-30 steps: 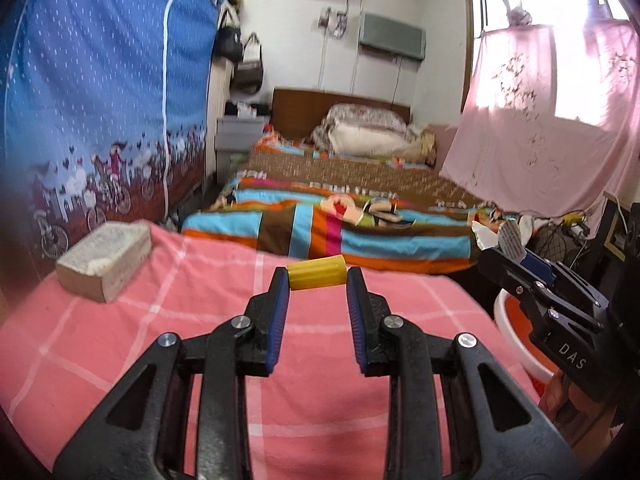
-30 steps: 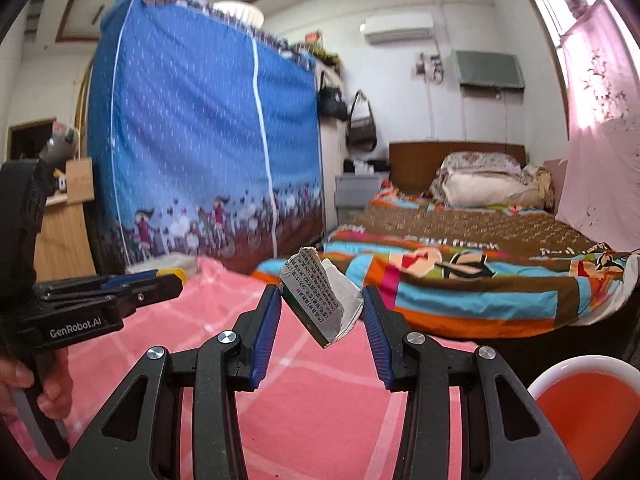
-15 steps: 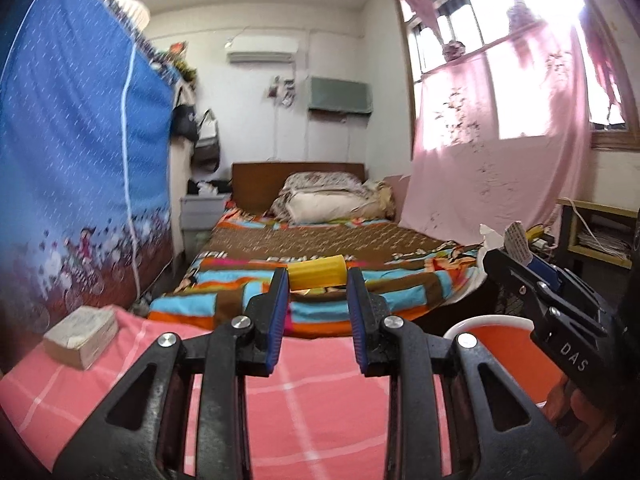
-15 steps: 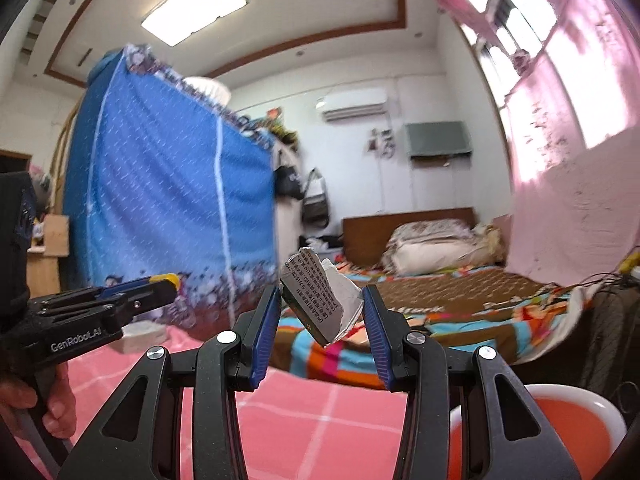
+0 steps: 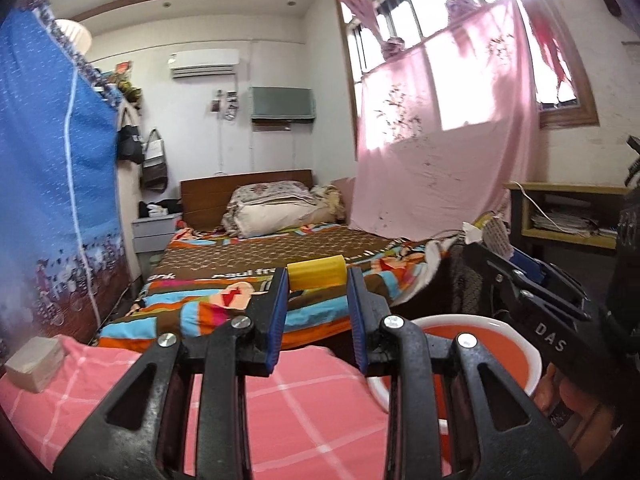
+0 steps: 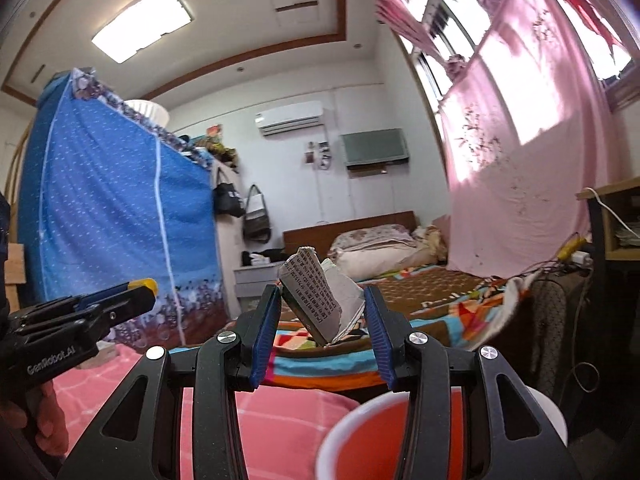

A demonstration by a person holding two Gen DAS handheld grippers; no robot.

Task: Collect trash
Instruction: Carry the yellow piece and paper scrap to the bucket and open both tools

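Observation:
In the left wrist view my left gripper [image 5: 317,282] is shut on a short yellow cylinder [image 5: 316,270], pinched at the fingertips and held level above the pink checked tablecloth [image 5: 296,404]. My right gripper [image 6: 320,308] is shut on a crumpled piece of printed paper [image 6: 316,300] that sticks up between its blue pads. An orange bin with a white rim [image 5: 460,319] stands low at the right of the table's edge, and its rim [image 6: 344,420] lies just under the right gripper. Each gripper shows in the other's view: the right gripper [image 5: 494,246] and the left gripper [image 6: 140,286].
A beige block [image 5: 36,364] lies on the tablecloth at the far left. Beyond the table is a bed with a striped cover [image 5: 256,280]. A blue fabric wardrobe [image 6: 112,208] stands left, a pink curtain [image 5: 444,160] and a wooden shelf [image 5: 568,216] stand right.
Both grippers have swung to the right and tilted up a little, each keeping its load. The orange bin has come further into view beneath them, and the beige block has slid towards the left edge.

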